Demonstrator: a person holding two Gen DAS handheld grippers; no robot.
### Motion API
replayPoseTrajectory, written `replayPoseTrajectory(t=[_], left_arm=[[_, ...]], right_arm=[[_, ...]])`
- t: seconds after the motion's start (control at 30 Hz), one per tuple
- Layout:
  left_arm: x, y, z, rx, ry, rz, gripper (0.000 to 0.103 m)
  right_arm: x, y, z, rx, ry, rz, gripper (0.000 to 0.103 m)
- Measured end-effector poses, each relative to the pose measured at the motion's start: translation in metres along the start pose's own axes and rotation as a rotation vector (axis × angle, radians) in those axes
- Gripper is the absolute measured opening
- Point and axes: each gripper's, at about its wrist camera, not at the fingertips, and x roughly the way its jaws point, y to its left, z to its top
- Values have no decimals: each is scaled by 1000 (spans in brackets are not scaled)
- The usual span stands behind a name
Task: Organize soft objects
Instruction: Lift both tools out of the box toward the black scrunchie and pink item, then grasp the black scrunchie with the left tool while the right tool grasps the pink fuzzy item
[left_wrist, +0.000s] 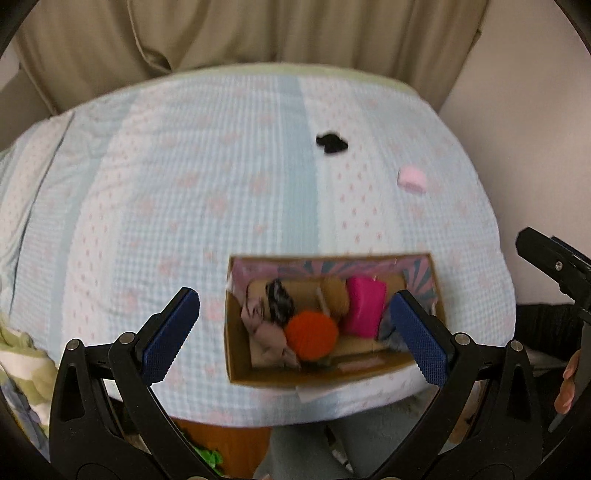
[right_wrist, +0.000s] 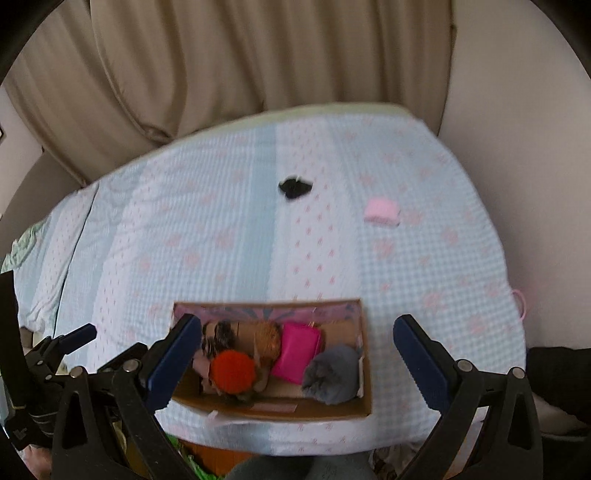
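Cardboard box (right_wrist: 332, 412) holds most soft things — both claws, left claw (left_wrist: 295, 336) and right claw (right_wrist: 297, 360), gape empty. Next, reach the black piece (right_wrist: 294, 187) or pink piece (right_wrist: 382, 211) on the bed (right_wrist: 221, 229).

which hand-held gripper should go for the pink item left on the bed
Right, probably. The pink item lies on the bed's right side, nearer the right hand-held gripper. Both are open and empty; the left hand-held gripper sits further left.
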Motion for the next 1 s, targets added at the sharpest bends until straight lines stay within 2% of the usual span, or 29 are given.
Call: replayPoseTrajectory(t=[0.23,0.37,0.5,0.8,1.0], left_arm=[[-5,-18,48,-8,-87,10,103],[6,-35,79,-12,-107,25,103],[27,-53,112,-5,-124,29,103],[118,-86,186,-2,-119,49,103],[188,-103,213,33,-107,46,103]], right_arm=[[-23,-26,33,14,-81,-55,103],[-16,-44,58,7,-104,-114,103],[3,-67,86,27,-95,-92,103],[72,-114,140,45,-54,-52,103],[136,-136,164,68,-31,-51,103]])
